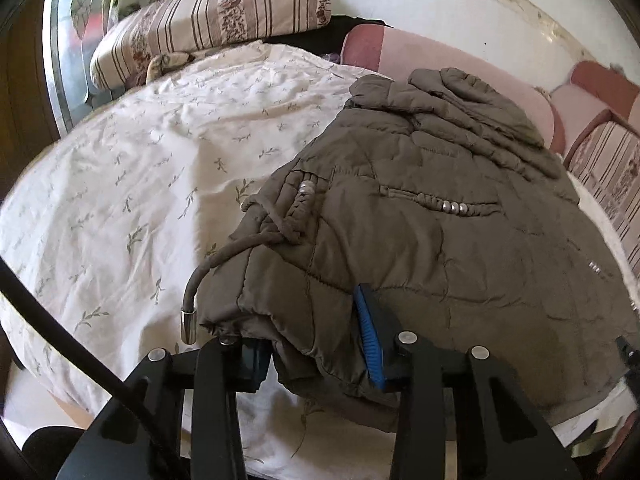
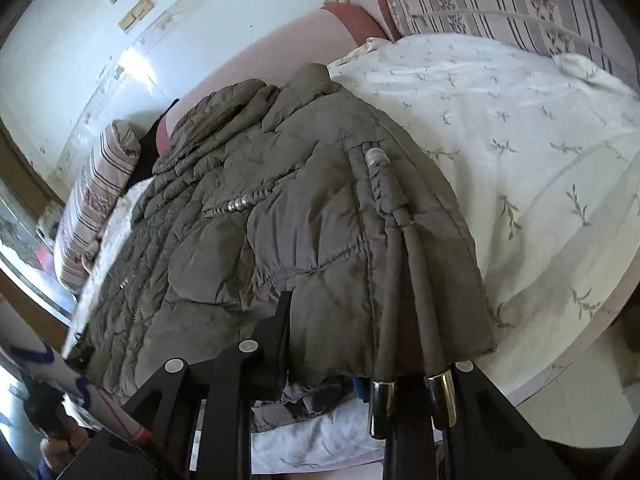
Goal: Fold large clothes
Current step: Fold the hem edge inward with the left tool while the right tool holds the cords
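Observation:
An olive-brown quilted jacket (image 1: pixel 440 208) (image 2: pixel 260 220) lies on the bed, its hem toward me. In the left wrist view my left gripper (image 1: pixel 312 356) is shut on the near left corner of the hem. The blue pad (image 1: pixel 370 344) presses on top and the other finger sits under the fabric. A drawcord with a metal tip (image 1: pixel 188 326) hangs off that corner. In the right wrist view my right gripper (image 2: pixel 340 360) is shut on the hem's other corner, its right finger hidden under the cloth. Two metal cord tips (image 2: pixel 382 408) dangle there.
A white sheet with a leaf print (image 1: pixel 140 180) (image 2: pixel 520 140) covers the bed. Striped pillows (image 1: pixel 216 16) (image 2: pixel 96 200) lie at its ends, a pink padded back (image 1: pixel 460 60) along the white wall. The bed's near edge (image 2: pixel 580 340) drops off just in front of me.

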`<action>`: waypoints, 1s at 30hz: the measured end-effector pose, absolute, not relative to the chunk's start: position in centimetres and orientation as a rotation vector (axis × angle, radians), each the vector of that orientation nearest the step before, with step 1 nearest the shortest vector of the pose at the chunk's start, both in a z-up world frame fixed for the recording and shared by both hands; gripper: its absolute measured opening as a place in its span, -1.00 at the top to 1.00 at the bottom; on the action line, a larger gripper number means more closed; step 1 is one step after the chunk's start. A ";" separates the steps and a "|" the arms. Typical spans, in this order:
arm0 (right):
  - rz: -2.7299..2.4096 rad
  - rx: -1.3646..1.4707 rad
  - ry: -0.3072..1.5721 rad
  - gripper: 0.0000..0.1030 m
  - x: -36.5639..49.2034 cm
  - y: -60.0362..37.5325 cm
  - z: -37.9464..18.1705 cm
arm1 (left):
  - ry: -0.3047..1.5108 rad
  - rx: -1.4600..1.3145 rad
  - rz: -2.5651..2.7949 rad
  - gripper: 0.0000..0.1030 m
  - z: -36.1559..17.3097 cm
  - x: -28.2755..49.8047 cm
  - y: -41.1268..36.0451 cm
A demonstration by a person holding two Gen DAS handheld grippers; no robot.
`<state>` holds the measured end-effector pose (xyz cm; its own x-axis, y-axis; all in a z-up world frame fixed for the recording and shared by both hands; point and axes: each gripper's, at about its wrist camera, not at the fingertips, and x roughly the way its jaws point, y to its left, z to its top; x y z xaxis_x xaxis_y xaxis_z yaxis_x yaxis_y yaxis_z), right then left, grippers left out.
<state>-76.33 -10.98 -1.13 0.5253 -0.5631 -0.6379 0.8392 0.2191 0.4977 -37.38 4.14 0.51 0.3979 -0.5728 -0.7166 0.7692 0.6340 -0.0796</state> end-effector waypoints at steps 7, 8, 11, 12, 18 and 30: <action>-1.014 0.892 0.360 0.39 -76.0 -10.7 -1.2 | 0.739 0.314 -0.844 0.27 0.2 -38.0 3.8; -1.018 0.883 0.362 0.38 -76.0 -10.6 -1.2 | 0.739 0.317 -0.843 0.27 0.1 -38.0 3.8; -1.022 0.878 0.364 0.38 -76.0 -10.6 -1.1 | 0.733 0.345 -0.835 0.26 0.1 -38.2 3.6; -1.021 0.879 0.363 0.37 -76.0 -10.6 -1.1 | 0.730 0.352 -0.833 0.26 0.2 -38.3 3.6; -1.010 0.898 0.354 0.36 -76.1 -10.7 -1.1 | 0.754 0.337 -0.780 -0.09 -0.1 -37.9 3.5; -1.011 0.904 0.352 0.43 -76.2 -11.0 -1.2 | 0.690 0.395 -0.815 0.43 0.3 -39.1 3.3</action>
<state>-76.22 -10.99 -1.17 0.5152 -0.5763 -0.6343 0.8456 0.2214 0.4857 -39.07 3.32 0.33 0.4885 -0.5280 -0.6947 0.7723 0.6321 0.0626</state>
